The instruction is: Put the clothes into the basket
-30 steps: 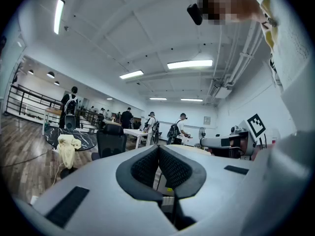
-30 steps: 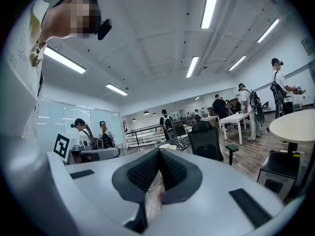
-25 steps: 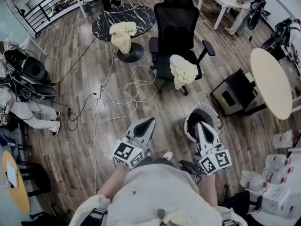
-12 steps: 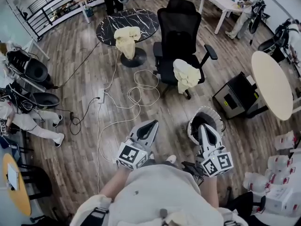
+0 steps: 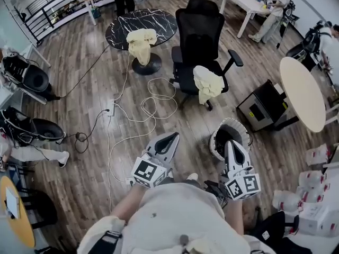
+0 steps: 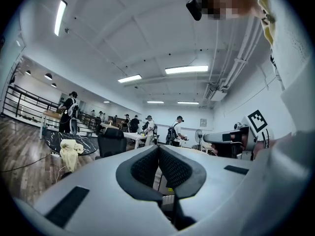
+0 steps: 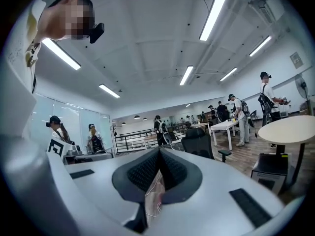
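My left claw (image 6: 158, 150) has its jaws pressed together, with nothing between them. Out at nine o'clock a yellow garment (image 6: 70, 150) drapes over the edge of a dark round desk (image 6: 51, 141), and a black chair (image 6: 112, 142) stands just beside it. My right claw (image 6: 206, 137) shows at three o'clock.

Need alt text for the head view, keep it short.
From above: a person holds the left gripper and right gripper, both shut and empty, over a wood floor, a basket by the right one's tip. Ahead, one yellow cloth hangs off a black chair, another off a round table.
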